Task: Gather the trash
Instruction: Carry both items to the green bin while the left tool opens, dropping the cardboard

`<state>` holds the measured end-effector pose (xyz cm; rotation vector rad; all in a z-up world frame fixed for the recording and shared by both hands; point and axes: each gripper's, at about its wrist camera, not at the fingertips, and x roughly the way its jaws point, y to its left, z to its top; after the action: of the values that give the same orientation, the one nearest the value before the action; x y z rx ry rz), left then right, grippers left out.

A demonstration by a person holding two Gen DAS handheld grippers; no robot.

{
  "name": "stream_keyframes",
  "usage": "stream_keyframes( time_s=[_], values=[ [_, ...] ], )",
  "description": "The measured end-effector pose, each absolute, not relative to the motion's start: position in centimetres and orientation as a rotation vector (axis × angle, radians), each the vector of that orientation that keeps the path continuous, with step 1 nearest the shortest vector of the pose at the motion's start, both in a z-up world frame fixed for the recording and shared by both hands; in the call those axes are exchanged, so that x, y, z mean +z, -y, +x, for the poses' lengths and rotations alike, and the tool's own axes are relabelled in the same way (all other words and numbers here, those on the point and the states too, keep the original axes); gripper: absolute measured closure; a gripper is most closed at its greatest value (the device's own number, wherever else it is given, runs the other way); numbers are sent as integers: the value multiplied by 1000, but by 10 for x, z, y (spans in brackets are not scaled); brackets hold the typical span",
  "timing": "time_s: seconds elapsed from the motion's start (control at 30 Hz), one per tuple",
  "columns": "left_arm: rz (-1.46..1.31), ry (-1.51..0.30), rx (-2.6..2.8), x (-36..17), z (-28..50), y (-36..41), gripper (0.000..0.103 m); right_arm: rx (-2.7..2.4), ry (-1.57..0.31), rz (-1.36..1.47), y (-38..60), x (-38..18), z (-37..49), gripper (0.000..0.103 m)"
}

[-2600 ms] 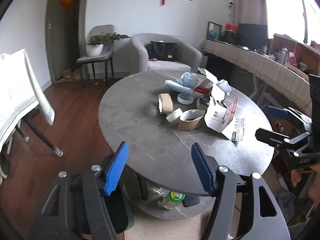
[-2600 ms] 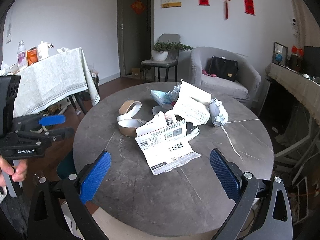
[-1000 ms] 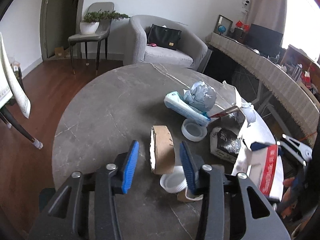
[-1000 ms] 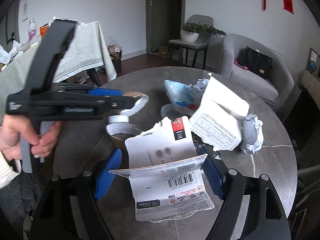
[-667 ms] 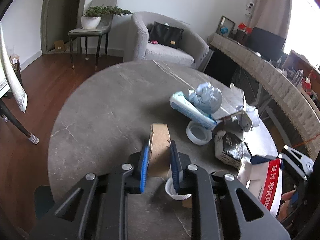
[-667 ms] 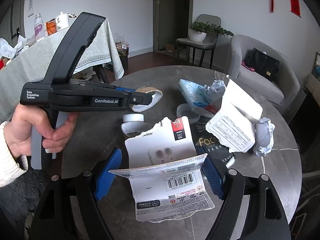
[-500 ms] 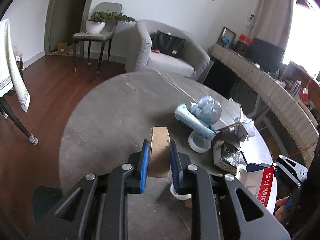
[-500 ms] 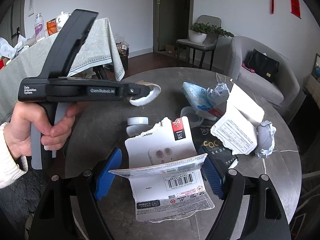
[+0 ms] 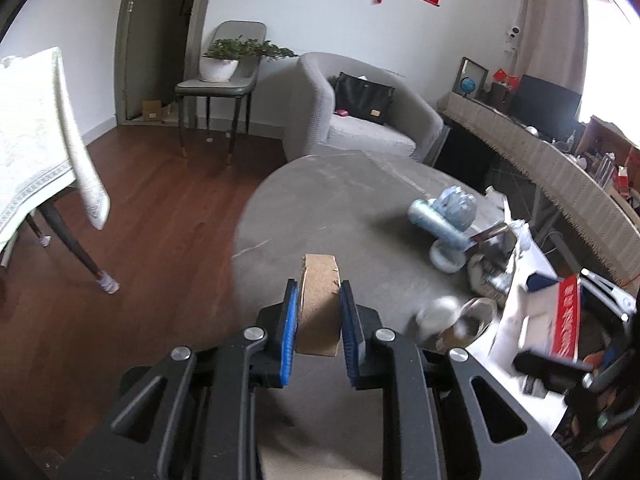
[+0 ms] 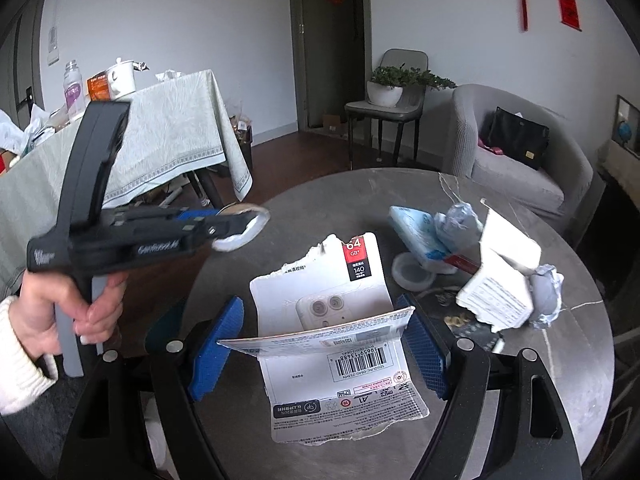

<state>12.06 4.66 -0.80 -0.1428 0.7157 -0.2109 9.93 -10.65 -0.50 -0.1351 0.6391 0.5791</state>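
The left claw point(image 9: 319, 322) is clamping a brown cardboard tape roll point(image 9: 319, 304) between its blue pads point(image 9: 289, 334) — jaws narrow, pressing both flat sides. The roll is sitting up in the air above the near edge of the round grey counter point(image 9: 340, 200), not touching it. From the right wrist view the same left claw point(image 10: 224, 227) is showing up side-on with the roll point(image 10: 244, 232) poking out of its tip, and the person's left hand point(image 10: 68, 308) is gripping the handle.

The right claw point(image 10: 320, 344) is holding a torn white memory card package point(image 10: 340, 320) — the folded card is spanning the gap between the two blue pads point(image 10: 218, 344), so the jaws are standing fairly wide, pinching it at both edges. The package's lower flap with the barcode is hanging down in front of the counter point(image 10: 560, 360).

Still lying on the counter: a pale blue wrapped pack point(image 10: 416, 236) with a crumpled blue-grey wad point(image 10: 460, 220) right against it, a white tape ring point(image 10: 412, 274) just beside those, a torn white box point(image 10: 500, 272), and a crumpled grey wad point(image 10: 546, 296) touching the box's far side. Behind the counter a grey armchair point(image 10: 520, 160) is holding a black bag point(image 10: 516, 138).
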Motion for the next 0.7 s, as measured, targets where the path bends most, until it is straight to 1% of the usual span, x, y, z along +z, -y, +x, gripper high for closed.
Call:
stream_keyframes(
  time_s=[0.3, 0.7],
  values=[
    [-98, -771, -129, -22, 92, -102, 81, 604, -614, -53, 56, 0, 89, 23],
    [-73, -1020, -45, -88, 90, -176, 81, 716, -613, -38, -26, 7, 93, 23]
  ],
)
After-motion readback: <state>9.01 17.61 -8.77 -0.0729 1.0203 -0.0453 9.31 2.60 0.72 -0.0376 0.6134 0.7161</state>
